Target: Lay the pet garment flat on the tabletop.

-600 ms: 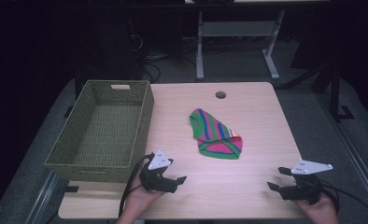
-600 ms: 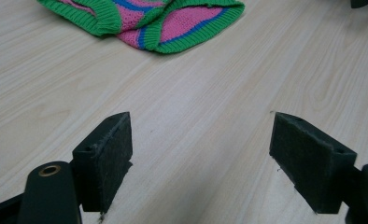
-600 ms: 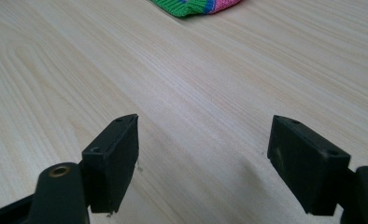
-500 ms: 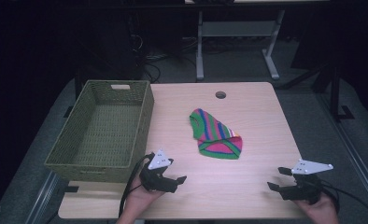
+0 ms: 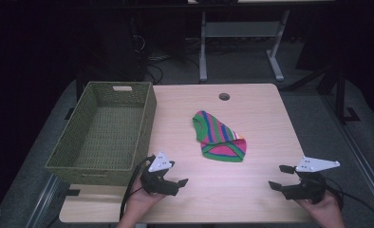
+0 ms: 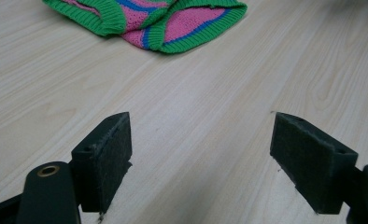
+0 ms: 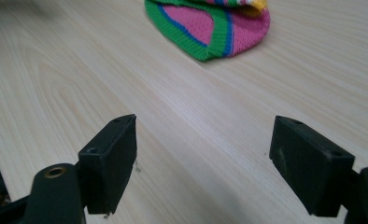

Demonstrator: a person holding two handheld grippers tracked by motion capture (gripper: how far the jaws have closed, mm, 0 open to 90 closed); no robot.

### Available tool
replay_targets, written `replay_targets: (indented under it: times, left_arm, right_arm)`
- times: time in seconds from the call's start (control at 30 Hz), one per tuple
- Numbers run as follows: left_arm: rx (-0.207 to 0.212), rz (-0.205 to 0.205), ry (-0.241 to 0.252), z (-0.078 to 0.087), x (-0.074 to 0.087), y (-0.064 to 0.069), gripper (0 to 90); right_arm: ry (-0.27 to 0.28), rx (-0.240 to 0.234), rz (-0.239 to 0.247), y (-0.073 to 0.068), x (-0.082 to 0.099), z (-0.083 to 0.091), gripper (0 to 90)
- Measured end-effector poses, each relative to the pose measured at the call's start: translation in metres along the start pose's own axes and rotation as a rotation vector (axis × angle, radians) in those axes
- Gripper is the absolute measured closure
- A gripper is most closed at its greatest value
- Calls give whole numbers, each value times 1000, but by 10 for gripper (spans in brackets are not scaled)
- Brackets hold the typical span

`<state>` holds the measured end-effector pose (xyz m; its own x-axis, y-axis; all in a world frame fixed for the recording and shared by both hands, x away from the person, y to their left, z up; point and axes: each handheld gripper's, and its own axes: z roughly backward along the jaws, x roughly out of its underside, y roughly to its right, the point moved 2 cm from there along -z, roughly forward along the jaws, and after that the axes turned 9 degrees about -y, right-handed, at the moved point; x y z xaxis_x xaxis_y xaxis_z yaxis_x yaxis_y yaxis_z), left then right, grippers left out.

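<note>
High view: a knitted striped cloth (image 5: 219,137) lies folded mid-table on pale wood (image 5: 251,109), a woven basket (image 5: 104,130) at nine o'clock. The left gripper (image 5: 178,183) and right gripper (image 5: 280,178) rest low, aimed inward.

Left gripper view: jaws wide, empty; cloth (image 6: 163,21) at twelve o'clock.

Right gripper view: the same, cloth (image 7: 210,25) at twelve.

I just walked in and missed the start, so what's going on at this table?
A person sits at a wooden table with a gripper in each hand. The left gripper and the right gripper both rest near the front edge, open and holding nothing. A striped knitted cloth in green, pink and blue lies untouched mid-table between them. A green woven basket stands empty at the left.
</note>
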<state>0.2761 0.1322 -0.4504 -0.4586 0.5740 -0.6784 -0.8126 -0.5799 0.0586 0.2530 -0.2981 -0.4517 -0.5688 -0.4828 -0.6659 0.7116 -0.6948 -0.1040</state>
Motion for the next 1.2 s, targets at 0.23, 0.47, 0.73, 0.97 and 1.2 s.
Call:
replay_targets:
  times: [0.23, 0.47, 0.73, 0.97, 1.2]
  left_arm:
    - [3, 2, -7, -2, 0, 1, 203]
    - [10, 0, -13, -3, 1, -1, 204]
    - [9, -1, -8, -1, 0, 0, 204]
    - [8, -19, -9, -2, -1, -1, 203]
    - [12, -18, -10, 0, -2, -1, 204]
  right_arm:
    - [-31, -22, -5, 3, -23, 2, 197]
    - [-48, -46, 23, 4, -56, 4, 187]
    - [-106, -59, 70, 5, -92, -7, 185]
    - [-137, -61, 94, 8, -117, -16, 186]
    - [-166, -79, 116, 13, -147, -33, 187]
